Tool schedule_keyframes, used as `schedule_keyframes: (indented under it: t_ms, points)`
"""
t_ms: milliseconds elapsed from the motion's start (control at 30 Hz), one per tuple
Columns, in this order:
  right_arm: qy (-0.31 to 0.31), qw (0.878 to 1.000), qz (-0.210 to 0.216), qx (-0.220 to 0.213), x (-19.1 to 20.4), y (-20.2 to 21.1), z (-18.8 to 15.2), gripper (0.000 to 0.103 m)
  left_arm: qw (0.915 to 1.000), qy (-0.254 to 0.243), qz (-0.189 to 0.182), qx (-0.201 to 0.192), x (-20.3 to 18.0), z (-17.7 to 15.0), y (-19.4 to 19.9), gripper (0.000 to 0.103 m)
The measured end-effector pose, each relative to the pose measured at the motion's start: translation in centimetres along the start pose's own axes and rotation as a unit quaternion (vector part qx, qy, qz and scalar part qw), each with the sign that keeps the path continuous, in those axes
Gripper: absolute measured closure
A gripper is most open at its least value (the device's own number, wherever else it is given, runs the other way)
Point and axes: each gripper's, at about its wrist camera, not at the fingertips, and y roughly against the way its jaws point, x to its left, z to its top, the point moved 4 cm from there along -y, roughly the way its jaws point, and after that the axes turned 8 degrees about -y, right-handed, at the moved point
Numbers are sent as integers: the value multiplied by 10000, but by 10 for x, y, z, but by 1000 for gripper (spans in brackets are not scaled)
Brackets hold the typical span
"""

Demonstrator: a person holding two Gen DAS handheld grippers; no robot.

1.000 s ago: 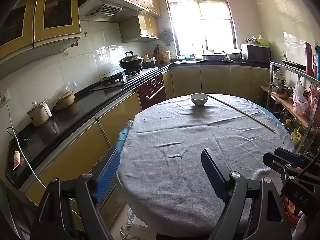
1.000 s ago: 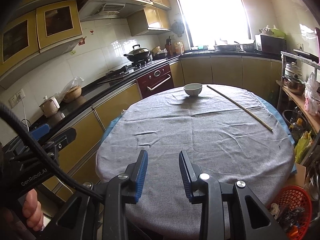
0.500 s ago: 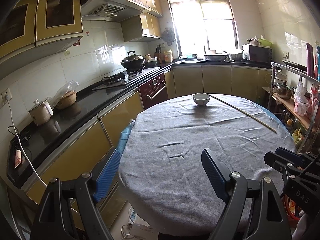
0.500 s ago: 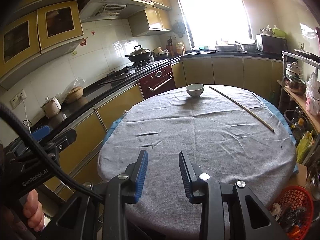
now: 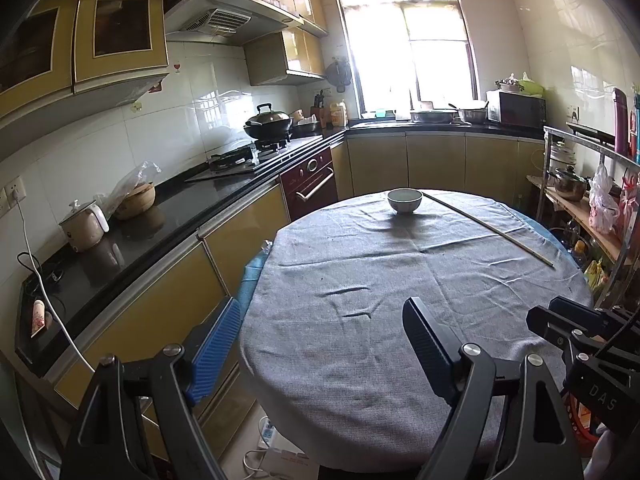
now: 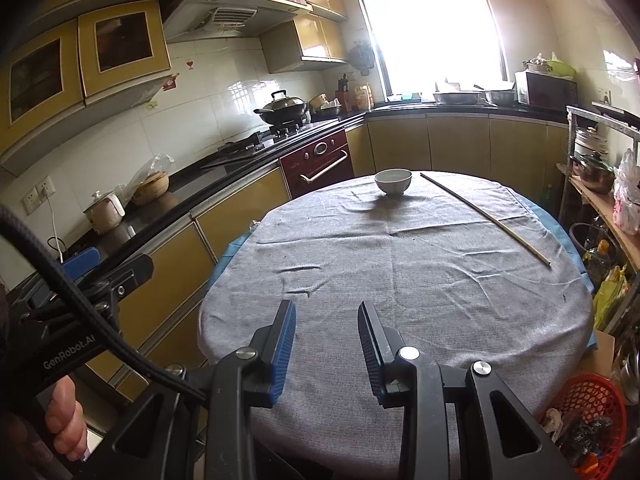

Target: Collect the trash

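Trash left on the bench (image 6: 400,280) seems only a stick (image 6: 484,218): light, stiff, best pinched mid-length. Left gripper (image 5: 322,340) and right gripper (image 6: 326,342) hang released, empty.

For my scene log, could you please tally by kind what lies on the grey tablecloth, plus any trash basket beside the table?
White bowl: 1
Long thin stick: 1
Red basket with trash in it, on the floor by the table's right edge: 1
Total: 3
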Motion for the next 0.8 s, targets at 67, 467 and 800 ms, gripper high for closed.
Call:
schedule_keyframes:
  t_ms: [67, 467, 800]
  points:
    - [1, 10000, -1, -8, 0, 0, 0, 67, 10000, -9, 10, -7, 0, 0, 1, 19]
    - [2, 10000, -1, -9, 1, 1, 0, 67, 10000, -5, 1, -28, -1, 2, 4, 19]
    - [8, 10000, -8, 1, 1, 1, 1, 67, 10000, -34, -15, -28, -4, 3, 5, 19]
